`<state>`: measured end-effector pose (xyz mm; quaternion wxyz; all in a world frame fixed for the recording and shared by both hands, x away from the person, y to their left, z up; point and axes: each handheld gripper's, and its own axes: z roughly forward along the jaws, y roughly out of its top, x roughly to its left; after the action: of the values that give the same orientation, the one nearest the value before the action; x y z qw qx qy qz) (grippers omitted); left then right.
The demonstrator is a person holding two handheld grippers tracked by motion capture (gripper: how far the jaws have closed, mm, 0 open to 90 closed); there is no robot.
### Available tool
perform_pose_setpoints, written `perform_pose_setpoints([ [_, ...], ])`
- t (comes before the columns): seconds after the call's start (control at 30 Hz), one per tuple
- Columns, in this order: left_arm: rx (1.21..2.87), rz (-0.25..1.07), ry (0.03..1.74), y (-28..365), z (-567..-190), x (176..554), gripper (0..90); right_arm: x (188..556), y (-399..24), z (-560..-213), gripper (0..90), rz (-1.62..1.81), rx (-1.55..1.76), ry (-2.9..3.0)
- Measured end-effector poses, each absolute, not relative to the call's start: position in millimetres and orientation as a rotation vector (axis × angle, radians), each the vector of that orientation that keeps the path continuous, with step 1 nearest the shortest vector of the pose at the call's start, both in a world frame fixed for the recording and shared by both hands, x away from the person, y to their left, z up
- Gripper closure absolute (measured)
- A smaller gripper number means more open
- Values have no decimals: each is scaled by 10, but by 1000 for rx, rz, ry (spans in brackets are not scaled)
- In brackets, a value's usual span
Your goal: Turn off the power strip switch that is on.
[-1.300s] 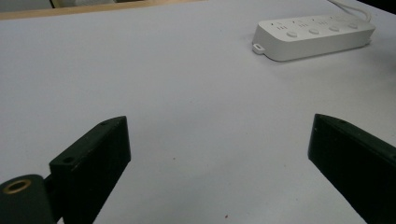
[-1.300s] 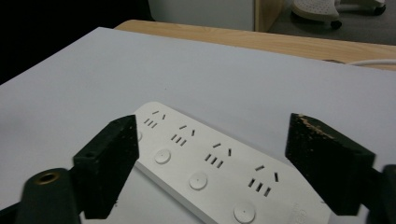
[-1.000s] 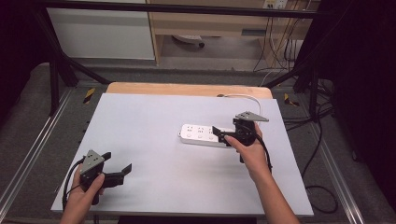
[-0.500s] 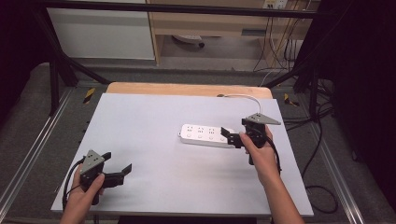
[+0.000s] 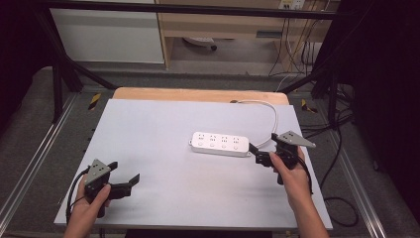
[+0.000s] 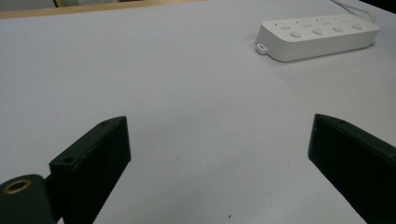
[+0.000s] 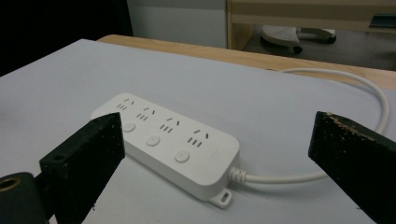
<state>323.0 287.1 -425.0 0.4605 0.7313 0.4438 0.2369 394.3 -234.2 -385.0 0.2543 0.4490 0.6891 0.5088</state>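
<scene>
A white power strip [image 5: 220,144] with several sockets and round buttons lies on the grey table top [image 5: 158,119], right of centre. Its white cable [image 5: 271,115] loops off toward the far right edge. My right gripper [image 5: 263,147] is open just off the strip's cable end, jaws pointing left at it and touching nothing. In the right gripper view the strip [image 7: 168,140] lies between and beyond the wide-spread jaws of that gripper [image 7: 217,128]. My left gripper [image 5: 124,172] is open near the front left corner. From the left gripper [image 6: 219,140], the strip [image 6: 317,35] is far off.
A wooden strip [image 5: 198,94] runs along the table's far edge. Metal rails [image 5: 29,163] flank the table on both sides. Dark cables [image 5: 341,144] trail on the floor at the right. A white cabinet [image 5: 109,34] stands behind.
My right gripper has drawn back to the right and toward the person, away from the strip's end. The left gripper and the strip have stayed put.
</scene>
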Motion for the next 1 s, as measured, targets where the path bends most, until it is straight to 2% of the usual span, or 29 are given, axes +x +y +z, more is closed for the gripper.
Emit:
perform_pose_setpoints([
  [0.53, 1804, 587, 1098, 2868, -4257, 3233, 56, 3625, -2747, -4126, 39, 1332, 1289, 1843],
  [1.0, 1799, 583, 1095, 2869, -4254, 3232, 56, 3457, -2778, -4356, 37, 1321, 1271, 1873],
])
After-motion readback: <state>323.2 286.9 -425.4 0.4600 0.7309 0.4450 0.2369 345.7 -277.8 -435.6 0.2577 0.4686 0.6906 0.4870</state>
